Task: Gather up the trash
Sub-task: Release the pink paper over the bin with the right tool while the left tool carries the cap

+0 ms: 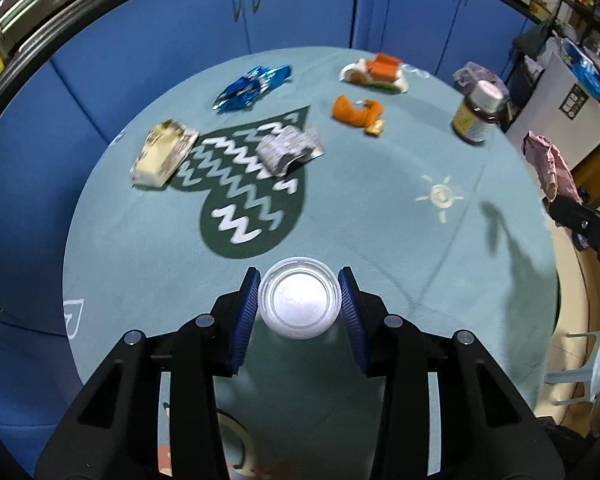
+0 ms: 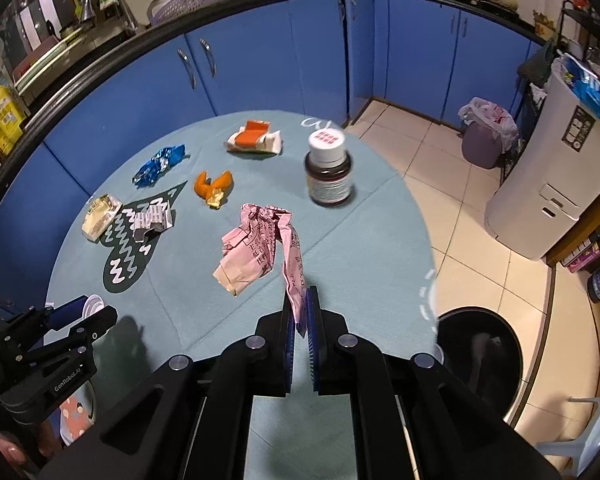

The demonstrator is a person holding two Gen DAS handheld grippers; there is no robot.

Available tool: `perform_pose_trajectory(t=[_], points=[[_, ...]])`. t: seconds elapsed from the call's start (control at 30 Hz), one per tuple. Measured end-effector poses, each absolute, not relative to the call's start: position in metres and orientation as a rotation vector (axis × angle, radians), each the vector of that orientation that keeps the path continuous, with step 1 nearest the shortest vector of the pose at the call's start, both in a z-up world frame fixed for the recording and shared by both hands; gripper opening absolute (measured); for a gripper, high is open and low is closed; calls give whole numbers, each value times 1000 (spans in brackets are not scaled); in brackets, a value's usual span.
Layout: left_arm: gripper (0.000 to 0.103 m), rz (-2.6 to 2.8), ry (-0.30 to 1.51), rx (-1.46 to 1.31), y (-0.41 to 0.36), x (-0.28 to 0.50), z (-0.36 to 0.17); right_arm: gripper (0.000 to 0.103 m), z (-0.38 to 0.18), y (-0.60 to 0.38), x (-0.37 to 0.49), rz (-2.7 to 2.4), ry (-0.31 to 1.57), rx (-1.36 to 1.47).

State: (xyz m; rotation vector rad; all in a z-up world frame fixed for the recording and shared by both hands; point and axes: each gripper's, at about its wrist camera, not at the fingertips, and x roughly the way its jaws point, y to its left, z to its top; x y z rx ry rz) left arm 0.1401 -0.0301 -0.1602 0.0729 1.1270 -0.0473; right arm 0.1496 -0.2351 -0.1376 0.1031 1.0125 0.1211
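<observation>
One crumpled pink paper [image 2: 256, 248], printed with dark characters, hangs above the middle of the teal worktop [image 2: 360, 240]; a trailing strip of it is pinched in my right hand-held gripper [image 2: 300, 312], whose fingers stand nearly together. One white plastic cup [image 1: 298, 303], seen from above, sits at the worktop's near edge between the blue pads of my left hand-held gripper [image 1: 299, 304], which clasps it on both sides.
</observation>
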Motion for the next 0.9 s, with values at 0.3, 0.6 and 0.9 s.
perform_pose_trajectory(t=[0.3,0.6,0.9], points=[[41,-100,1075,120,-69,132,-140,6,-124,-275,124,62,970,138],[41,-144,1030,177,-107,124,-124,6,-115,-308,102,23,932,179],[41,-212,994,237,-154,119,-113,6,-112,-345,81,-32,905,222]])
